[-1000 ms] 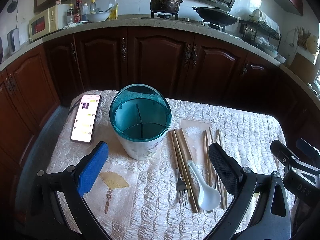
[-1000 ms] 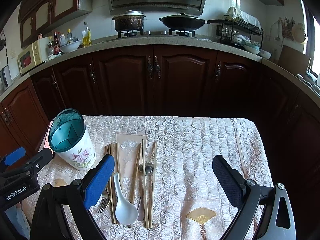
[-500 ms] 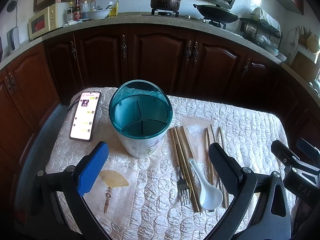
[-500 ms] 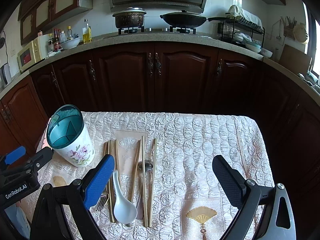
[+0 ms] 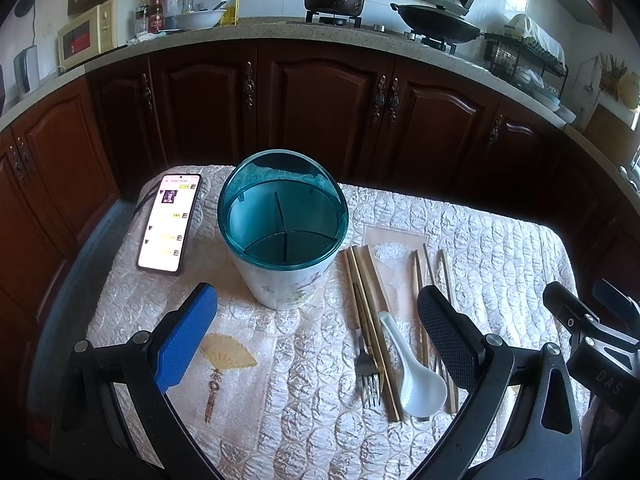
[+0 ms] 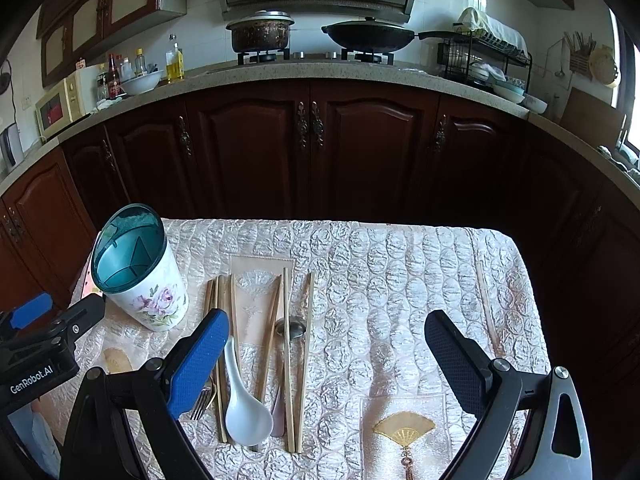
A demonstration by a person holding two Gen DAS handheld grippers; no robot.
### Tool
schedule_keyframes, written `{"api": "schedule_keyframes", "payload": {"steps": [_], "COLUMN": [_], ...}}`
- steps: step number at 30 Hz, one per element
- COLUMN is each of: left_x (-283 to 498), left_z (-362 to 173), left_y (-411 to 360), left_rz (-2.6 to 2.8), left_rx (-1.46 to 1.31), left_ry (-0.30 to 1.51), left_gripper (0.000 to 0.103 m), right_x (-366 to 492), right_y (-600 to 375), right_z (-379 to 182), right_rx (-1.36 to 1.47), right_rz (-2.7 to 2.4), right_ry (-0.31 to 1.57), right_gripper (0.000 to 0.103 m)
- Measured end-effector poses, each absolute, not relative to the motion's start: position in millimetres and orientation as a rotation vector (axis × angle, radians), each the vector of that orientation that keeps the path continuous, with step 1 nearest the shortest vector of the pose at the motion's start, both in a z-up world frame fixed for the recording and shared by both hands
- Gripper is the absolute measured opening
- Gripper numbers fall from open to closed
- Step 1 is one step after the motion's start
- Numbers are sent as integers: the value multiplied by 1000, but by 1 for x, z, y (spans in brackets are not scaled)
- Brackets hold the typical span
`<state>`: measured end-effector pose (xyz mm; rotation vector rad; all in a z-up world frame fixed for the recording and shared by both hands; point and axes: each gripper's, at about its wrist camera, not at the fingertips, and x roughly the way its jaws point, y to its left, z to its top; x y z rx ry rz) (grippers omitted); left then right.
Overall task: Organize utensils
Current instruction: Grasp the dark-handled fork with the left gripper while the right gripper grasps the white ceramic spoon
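You are holding your left gripper (image 5: 316,332) and right gripper (image 6: 326,360) wide and empty because the fork (image 5: 367,364), soup spoon (image 6: 243,404) and chopsticks (image 6: 298,360) are lying just ahead, waiting beside the teal-rimmed holder (image 5: 282,236).

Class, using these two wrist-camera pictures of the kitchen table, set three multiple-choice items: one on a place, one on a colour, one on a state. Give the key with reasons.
1. Where does the phone lie?
A. left of the utensil holder
B. inside it
C. on the stove

2. What colour is the soup spoon?
A. red
B. white
C. black

3. What is the state of the left gripper and the right gripper?
A. both shut on chopsticks
B. one holds the fork
C. both open and empty

Key: 1 A, it rests on the cloth at the holder's left. 2 B, its bowl is plain white. 3 C, the fingers stand wide apart with nothing between.
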<state>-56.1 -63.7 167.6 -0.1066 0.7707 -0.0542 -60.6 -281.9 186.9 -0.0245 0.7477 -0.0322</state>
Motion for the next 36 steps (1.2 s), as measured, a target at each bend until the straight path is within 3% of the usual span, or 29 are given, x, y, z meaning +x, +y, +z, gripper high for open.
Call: {"api": "schedule_keyframes", "payload": {"steps": [26,28,30,32,36], "left_x": [-52,-52,-48,-41,-30], "left_z": [158,152,140,124,93], "left_y": [-46,-48,-52,-56,-66], "left_rz": [-108,-126,-157,-198,-263], "left_rx": [-161,-142,-135,-156,-206], "left_ry": [814,822,859,910,991], "left_gripper": [101,97,85,64,51], "right_x": [-54,-52,-48,-42,-33], "right_y": [-290,-292,-294,-298,-304], "right_z": [178,173,163,149,123], "right_rx": [-26,-29,-22,2,74], "right_rz": [-22,9,29,59,117], "right_ry": [779,789,823,865,946], "right_gripper": [98,97,91,75,51]}}
